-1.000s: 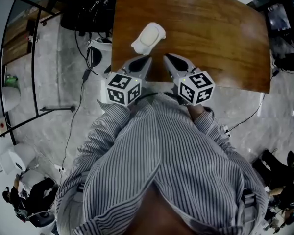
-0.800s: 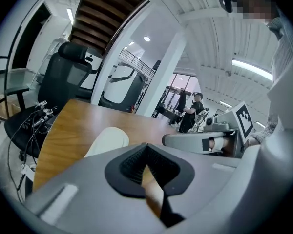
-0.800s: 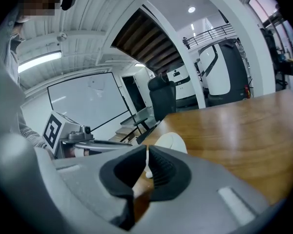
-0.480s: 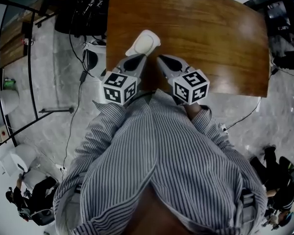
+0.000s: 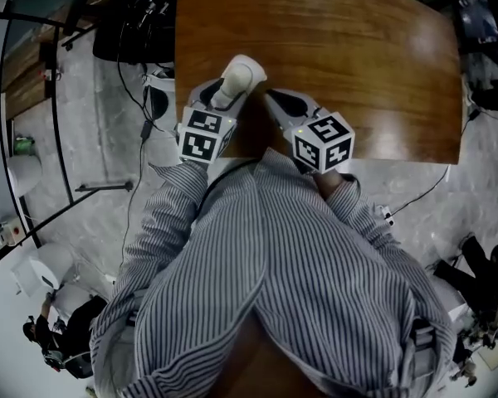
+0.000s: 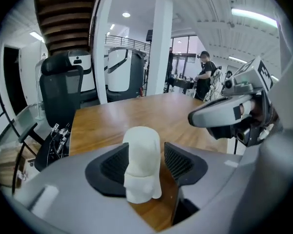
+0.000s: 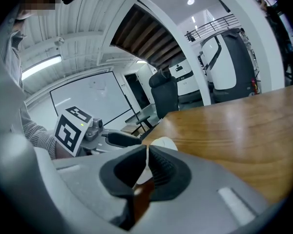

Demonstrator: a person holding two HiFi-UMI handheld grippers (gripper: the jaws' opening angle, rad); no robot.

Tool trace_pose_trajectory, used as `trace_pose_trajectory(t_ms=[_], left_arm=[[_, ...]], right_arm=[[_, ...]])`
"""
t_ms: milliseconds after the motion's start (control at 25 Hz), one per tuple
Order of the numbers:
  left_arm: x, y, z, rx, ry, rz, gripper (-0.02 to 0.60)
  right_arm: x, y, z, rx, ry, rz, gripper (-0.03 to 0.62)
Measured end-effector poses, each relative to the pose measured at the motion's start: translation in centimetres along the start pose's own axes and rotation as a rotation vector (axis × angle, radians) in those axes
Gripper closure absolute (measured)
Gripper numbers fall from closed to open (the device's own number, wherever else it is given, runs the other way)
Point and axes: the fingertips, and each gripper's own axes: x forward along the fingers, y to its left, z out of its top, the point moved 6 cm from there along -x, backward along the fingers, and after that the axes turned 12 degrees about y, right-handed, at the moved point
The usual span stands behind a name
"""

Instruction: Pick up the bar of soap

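The white bar of soap [image 5: 237,79] lies near the left front corner of the wooden table [image 5: 357,48]. My left gripper [image 5: 231,89] has reached around it. In the left gripper view the soap [image 6: 141,162] stands between the two black pads; the jaws are opening, and a narrow gap shows at the right pad [image 6: 178,160]. My right gripper [image 5: 274,99] hovers just right of the soap with its jaws pressed together and nothing in them [image 7: 147,156]. The soap [image 7: 164,143] peeks out behind those jaws.
The table's left edge [image 5: 179,65] runs close beside the soap. A black office chair [image 6: 63,94] and a dark bag with cables [image 5: 141,15] stand off that edge. People [image 6: 205,74] stand far behind the table.
My left gripper has moved forward from behind the soap, and its jaws have gone from shut to spread around the soap. The right gripper has hardly moved.
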Motion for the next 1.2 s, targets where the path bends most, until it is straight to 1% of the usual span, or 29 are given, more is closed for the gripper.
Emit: trace_pose_trajectory(t_ms=[80, 200, 320, 440, 600, 800, 880, 960, 1040, 1200], left_arm=[[1.1, -0.1, -0.1, 0.025, 0.049, 0.0, 0.317], [2.3, 0.0, 0.0, 0.06, 0.104, 0.009, 0.291], [3.2, 0.2, 0.2, 0.077, 0.133, 0.031, 0.29], [3.7, 0.4, 0.2, 0.067, 0.153, 0.031, 0.29], [4.3, 0.7, 0.0, 0.077, 0.181, 0.034, 0.29], [4.7, 0.7, 0.3, 0.067, 0.198, 0.003, 0.29], [4.9, 0.9, 0.1, 0.043, 0.201, -0.032, 0.299], [4.9, 1.1, -0.1, 0.003, 0.203, -0.064, 0.309], [4.9, 1.1, -0.2, -0.018, 0.206, -0.075, 0.32], [5.0, 1.1, -0.1, -0.027, 0.211, -0.085, 0.321]], right_arm=[[-0.1, -0.4, 0.0, 0.007, -0.003, 0.001, 0.588], [0.0, -0.9, 0.0, 0.013, -0.002, 0.01, 0.588], [0.0, -1.1, 0.1, 0.014, 0.0, 0.022, 0.588], [-0.1, -1.5, 0.0, 0.023, -0.002, 0.028, 0.588], [-0.2, -2.1, 0.0, 0.041, -0.011, 0.029, 0.588], [0.0, -2.4, -0.2, 0.046, -0.006, 0.042, 0.588], [0.0, -2.5, -0.2, 0.049, -0.008, 0.043, 0.588], [0.1, -2.6, -0.2, 0.051, -0.01, 0.039, 0.588], [0.0, -2.8, -0.3, 0.054, -0.009, 0.036, 0.588], [-0.1, -2.8, -0.2, 0.052, -0.009, 0.035, 0.588]])
